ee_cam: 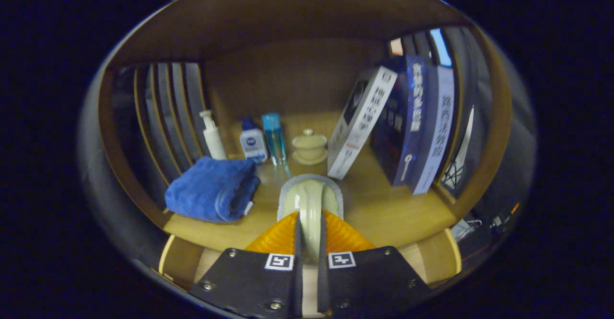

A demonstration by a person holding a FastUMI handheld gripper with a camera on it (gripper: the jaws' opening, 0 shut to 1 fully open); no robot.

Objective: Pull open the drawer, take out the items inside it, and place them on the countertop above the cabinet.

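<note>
Cup (309,208), pale green and glossy, sits clamped between the two fingers of the hand-held gripper (310,235), both pads pressing on its sides. Its rounded front end pokes out ahead of the fingers, over the wooden tabletop (383,208). Below the fingers lies the open drawer (180,261) with its light wooden walls.

On the tabletop, well beyond the cup, stands a row of small things against the back wall: a white pump bottle (212,136), a squat white bottle (253,141) with a blue cap, a tall clear blue bottle (274,139), and a lidded cup (309,147) on a saucer, the same pale green. A folded blue towel (211,189) lies left of the fingers, near the white bottles. To the right, three books (407,122) stand leaning, the white one tilted furthest left.
</note>
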